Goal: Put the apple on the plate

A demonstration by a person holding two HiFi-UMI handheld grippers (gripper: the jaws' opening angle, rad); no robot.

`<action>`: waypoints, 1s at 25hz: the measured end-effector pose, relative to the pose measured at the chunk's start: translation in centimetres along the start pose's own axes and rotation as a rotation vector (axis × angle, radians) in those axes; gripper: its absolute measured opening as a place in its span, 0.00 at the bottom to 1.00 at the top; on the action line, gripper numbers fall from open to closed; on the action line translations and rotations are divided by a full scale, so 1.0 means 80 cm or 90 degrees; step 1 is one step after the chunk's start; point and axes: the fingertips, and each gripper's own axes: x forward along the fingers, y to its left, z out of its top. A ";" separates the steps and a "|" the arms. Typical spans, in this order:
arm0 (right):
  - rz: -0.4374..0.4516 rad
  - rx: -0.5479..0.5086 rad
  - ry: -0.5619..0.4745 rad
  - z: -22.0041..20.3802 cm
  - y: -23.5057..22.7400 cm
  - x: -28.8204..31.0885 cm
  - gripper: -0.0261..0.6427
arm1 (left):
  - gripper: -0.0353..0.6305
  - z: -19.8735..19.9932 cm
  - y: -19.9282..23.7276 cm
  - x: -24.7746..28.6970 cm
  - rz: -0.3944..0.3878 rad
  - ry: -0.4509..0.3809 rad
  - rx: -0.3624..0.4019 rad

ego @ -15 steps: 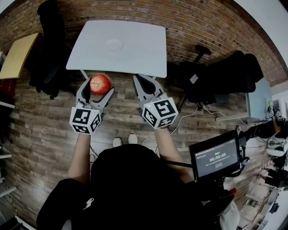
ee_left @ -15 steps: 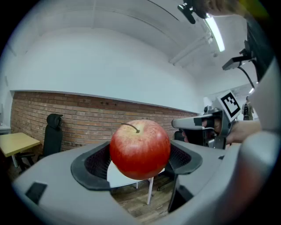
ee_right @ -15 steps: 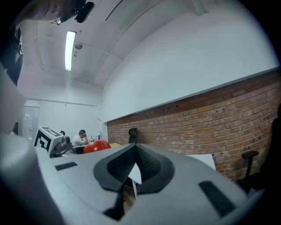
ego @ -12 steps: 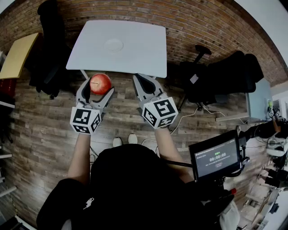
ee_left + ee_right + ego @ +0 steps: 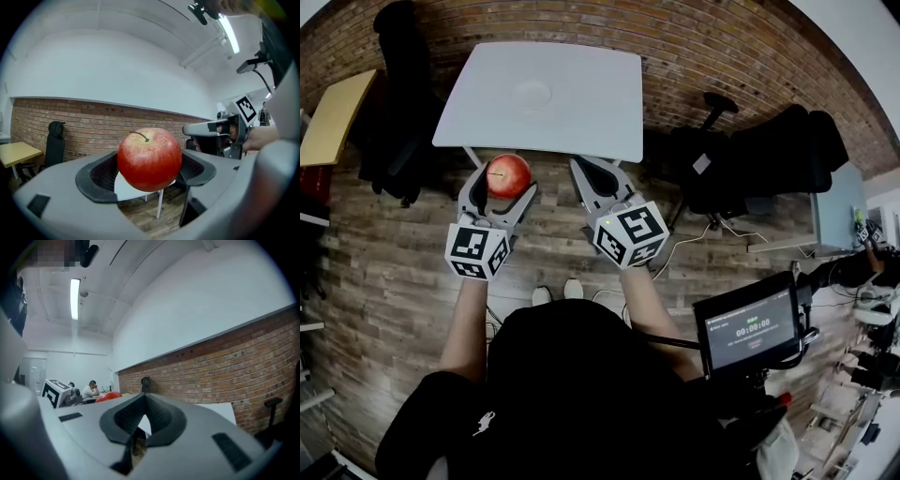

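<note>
Left gripper (image 5: 504, 180) level, fingers clamping the apple (image 5: 510, 173); right gripper (image 5: 592, 169) level, fingers together.

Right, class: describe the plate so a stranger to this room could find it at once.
Start at the white table by the brick wall. Left of its centre lies the plate: a white round, the only thing on it; the red apple is off the table, in the left tongs.
</note>
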 end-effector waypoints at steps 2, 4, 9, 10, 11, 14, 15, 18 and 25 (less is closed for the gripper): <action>-0.004 0.001 0.001 -0.002 -0.003 -0.001 0.04 | 0.66 -0.001 -0.001 0.000 0.001 -0.001 0.000; -0.004 0.002 0.003 -0.005 -0.006 -0.003 0.04 | 0.66 -0.004 -0.004 0.002 0.002 -0.001 0.001; -0.002 0.003 0.003 -0.010 -0.016 -0.011 0.04 | 0.66 -0.007 -0.015 0.012 0.002 -0.002 0.006; 0.000 0.005 0.003 -0.008 -0.022 -0.013 0.04 | 0.66 -0.004 -0.019 0.017 0.002 -0.001 0.007; 0.001 0.007 0.004 -0.004 -0.029 -0.014 0.04 | 0.66 0.000 -0.023 0.024 0.003 0.002 0.008; 0.006 0.013 0.007 0.004 -0.055 -0.012 0.04 | 0.66 0.008 -0.029 0.049 0.006 0.011 0.011; 0.008 0.015 0.009 0.005 -0.066 -0.008 0.04 | 0.66 0.009 -0.030 0.060 0.006 0.014 0.013; 0.016 0.016 0.010 0.006 -0.085 -0.001 0.04 | 0.66 0.012 -0.030 0.081 0.008 0.017 0.018; 0.030 0.017 0.011 0.004 -0.087 0.000 0.04 | 0.66 0.016 -0.032 0.083 0.017 0.017 0.021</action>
